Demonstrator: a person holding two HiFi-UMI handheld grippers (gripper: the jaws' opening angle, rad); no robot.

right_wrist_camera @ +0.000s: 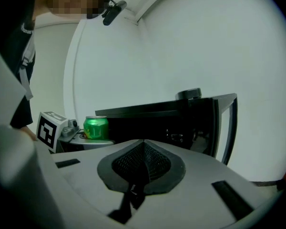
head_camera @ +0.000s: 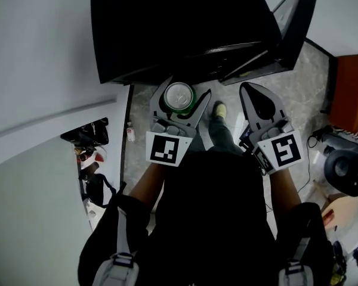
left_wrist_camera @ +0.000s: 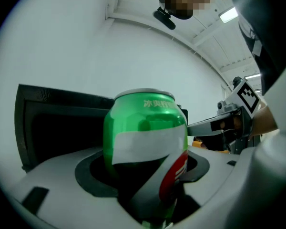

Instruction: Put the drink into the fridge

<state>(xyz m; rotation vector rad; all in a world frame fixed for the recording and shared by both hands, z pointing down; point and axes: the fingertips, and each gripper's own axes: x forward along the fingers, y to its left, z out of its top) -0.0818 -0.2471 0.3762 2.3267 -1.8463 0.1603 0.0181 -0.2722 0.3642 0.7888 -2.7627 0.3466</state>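
Head view — left claw [head_camera: 184,91] pinching a green can [head_camera: 179,96] by its sides, low over the floor [head_camera: 298,94] and just near of the black fridge [head_camera: 185,34]. Not yet inside; poised at the front, with the door [head_camera: 289,40] swung open to the right. Gripped round the body rather than the rim, probably so as to be set down standing on a shelf. Long axis vertical: lid up toward the head camera, base down, printed side turned back toward the left gripper view. Right claw [head_camera: 259,103] pressed together, nothing in it — held beside the left one, to its right, likely kept clear of the opening or ready for the door. Seen from the right gripper view as well: upright at the far left, dark fridge mouth behind. Too dark inside to tell the shelves.
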